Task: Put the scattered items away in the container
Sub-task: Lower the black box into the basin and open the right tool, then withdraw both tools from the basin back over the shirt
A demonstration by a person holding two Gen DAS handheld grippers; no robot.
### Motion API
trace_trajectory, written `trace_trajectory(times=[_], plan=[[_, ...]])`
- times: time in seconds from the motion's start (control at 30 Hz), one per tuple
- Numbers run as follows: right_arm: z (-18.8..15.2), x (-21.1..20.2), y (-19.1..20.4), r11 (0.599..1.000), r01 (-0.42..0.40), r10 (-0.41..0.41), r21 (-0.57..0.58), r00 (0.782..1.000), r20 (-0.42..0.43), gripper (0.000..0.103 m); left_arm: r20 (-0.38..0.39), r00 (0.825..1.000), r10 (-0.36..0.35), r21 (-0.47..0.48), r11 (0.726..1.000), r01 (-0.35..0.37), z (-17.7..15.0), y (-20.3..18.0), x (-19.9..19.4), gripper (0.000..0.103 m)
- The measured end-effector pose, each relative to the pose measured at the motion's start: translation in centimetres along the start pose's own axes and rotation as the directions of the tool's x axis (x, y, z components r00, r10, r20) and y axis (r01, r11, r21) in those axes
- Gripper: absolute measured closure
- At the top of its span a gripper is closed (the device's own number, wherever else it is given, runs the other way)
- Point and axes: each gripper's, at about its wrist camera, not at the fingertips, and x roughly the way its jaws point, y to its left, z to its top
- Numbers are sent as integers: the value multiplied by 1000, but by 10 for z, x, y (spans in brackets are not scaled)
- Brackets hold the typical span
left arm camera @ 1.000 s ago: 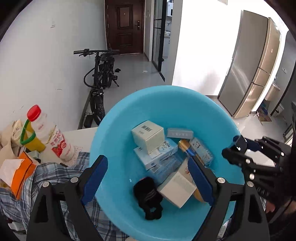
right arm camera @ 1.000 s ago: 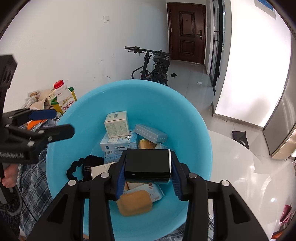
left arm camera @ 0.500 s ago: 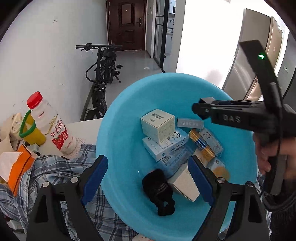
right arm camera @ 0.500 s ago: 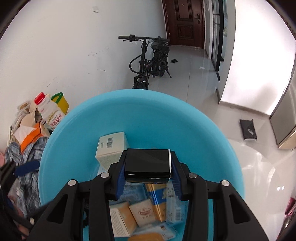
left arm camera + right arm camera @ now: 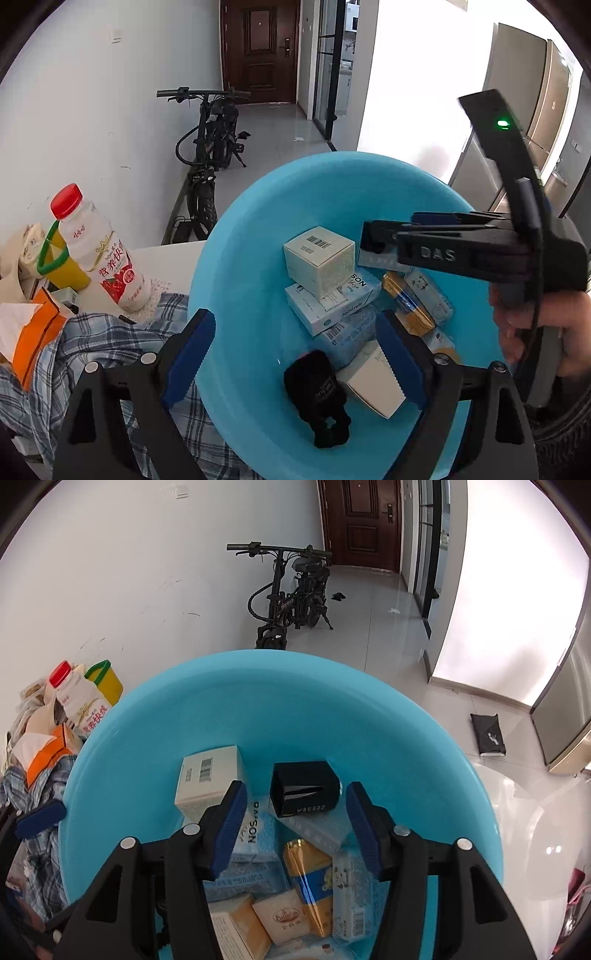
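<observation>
One round blue basin (image 5: 147, 738) fills the middle of both wrist views, standing on a white desk (image 5: 173, 258). The right tongs (image 5: 295, 825) hang over the basin with their jaws opening. One small black box (image 5: 304, 794) lies just ahead of the two blue pads, touching neither, tilted on a pale flat carton (image 5: 317, 830) inside the basin.

To the left of the right tongs, one white cube-shaped box with a barcode (image 5: 208, 779) rests on a light blue carton printed RAISON (image 5: 255, 834). Under and between the tongs lie one gold-and-blue packet (image 5: 306, 882), one narrow white-and-blue box (image 5: 349, 897) and two tan soap-like packets (image 5: 280, 917).

The left tongs (image 5: 295, 358) stand wide apart with nothing between the pads. Their left finger hangs over a plaid cloth (image 5: 92, 343) outside the basin; their right finger hangs over the basin's contents. Between them, low in the basin, sits one black fabric scrunchie (image 5: 317, 395), beside one white box with a grey side (image 5: 373, 387).

Left of the left tongs, on the desk, stand one red-capped milk drink bottle (image 5: 96, 251), one yellow bottle with a green loop (image 5: 62, 266) and one orange-and-white pack (image 5: 33, 332). A hand (image 5: 539, 328) grips the right tongs' handle at the far right of that view. One bicycle (image 5: 291, 594) leans by the wall beyond.
</observation>
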Motion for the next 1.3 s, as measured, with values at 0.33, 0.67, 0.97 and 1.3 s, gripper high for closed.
trace_trajectory(times=[0.33,0.67,0.97,1.3], plan=[[-38,-63,17,999,2,2,-43,997,74,49,28,1000,-1,19,1000,0,-15,-19,-34,13],[-96,-123,29,999,-42,44,-19,993,113,48,33,999,-30,23,999,29,-64,-39,-86,13],[-160,-175,43,999,-50,47,8,978,201,48,18,999,-41,29,999,41,-127,-44,-132,13],[-246,-216,54,999,13,-27,41,937,347,48,117,992,-52,-8,999,53,-208,-40,-176,13]])
